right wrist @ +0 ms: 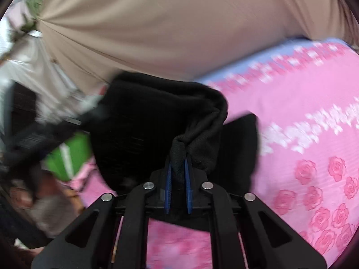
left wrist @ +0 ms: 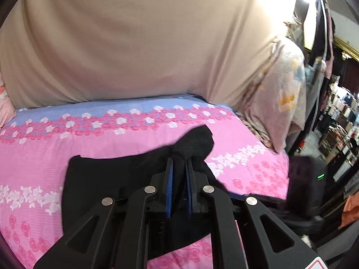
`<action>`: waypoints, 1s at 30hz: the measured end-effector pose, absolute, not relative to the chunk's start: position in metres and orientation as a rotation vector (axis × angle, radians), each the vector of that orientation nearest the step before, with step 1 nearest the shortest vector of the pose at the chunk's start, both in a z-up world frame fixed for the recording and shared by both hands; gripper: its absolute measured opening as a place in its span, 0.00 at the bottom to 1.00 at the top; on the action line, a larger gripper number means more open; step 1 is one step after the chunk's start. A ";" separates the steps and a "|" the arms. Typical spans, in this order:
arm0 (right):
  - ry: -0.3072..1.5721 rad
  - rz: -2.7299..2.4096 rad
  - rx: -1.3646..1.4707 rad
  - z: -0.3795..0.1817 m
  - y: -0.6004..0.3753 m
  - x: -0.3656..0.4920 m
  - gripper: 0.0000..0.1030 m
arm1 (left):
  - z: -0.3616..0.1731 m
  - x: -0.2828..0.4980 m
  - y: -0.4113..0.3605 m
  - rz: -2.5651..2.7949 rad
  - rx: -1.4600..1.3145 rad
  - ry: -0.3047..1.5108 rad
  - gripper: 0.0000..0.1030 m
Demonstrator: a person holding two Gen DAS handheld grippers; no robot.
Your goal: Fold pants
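Note:
The black pants (left wrist: 107, 179) lie partly spread on a pink flowered bedsheet (left wrist: 44, 148). My left gripper (left wrist: 179, 163) is shut on a bunched fold of the pants, which sticks up beyond its blue pads. In the right wrist view my right gripper (right wrist: 179, 163) is shut on another bunch of the black pants (right wrist: 157, 116), lifted above the bedsheet (right wrist: 303, 116). That view is blurred by motion.
A beige cloth (left wrist: 134, 44) hangs behind the bed. A flowered pillow (left wrist: 282, 98) stands at the bed's right end, with cluttered shelves (left wrist: 341, 121) beyond. A green object (right wrist: 69, 157) and blurred clutter lie left of the bed in the right wrist view.

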State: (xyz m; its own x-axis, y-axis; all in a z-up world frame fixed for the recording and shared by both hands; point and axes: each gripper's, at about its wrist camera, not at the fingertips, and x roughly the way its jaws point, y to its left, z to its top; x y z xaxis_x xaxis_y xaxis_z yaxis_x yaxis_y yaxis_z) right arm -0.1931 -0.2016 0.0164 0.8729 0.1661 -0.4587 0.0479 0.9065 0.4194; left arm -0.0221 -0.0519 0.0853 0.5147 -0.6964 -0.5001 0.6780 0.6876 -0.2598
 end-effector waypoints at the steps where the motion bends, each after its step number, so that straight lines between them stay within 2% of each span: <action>1: 0.514 0.061 0.439 0.014 -0.203 -0.197 0.07 | 0.082 -0.025 -0.054 -0.833 -0.028 0.622 0.07; 6: 0.695 -0.163 0.455 -0.052 -0.239 -0.192 0.07 | 0.023 -0.016 -0.098 -0.879 0.000 0.782 0.07; 10: 0.649 -0.195 0.479 -0.043 -0.249 -0.211 0.12 | -0.010 -0.010 -0.115 -0.859 0.015 0.855 0.07; 14: 0.611 -0.186 0.383 -0.011 -0.241 -0.206 0.14 | 0.001 -0.007 -0.100 -0.853 -0.066 0.816 0.07; 19: 0.680 -0.150 0.261 -0.018 -0.222 -0.166 0.34 | 0.038 -0.002 -0.074 -0.815 -0.127 0.713 0.07; 21: 0.703 -0.128 0.263 -0.026 -0.218 -0.151 0.36 | 0.047 -0.003 -0.070 -0.809 -0.119 0.690 0.07; 24: 0.735 -0.129 0.268 -0.037 -0.221 -0.126 0.36 | 0.053 -0.004 -0.068 -0.804 -0.110 0.672 0.07; 27: 0.767 -0.065 0.321 -0.048 -0.219 -0.109 0.14 | 0.054 -0.005 -0.068 -0.809 -0.105 0.675 0.07; 30: 0.773 0.013 0.352 -0.052 -0.205 -0.096 0.13 | 0.051 -0.006 -0.070 -0.821 -0.098 0.682 0.07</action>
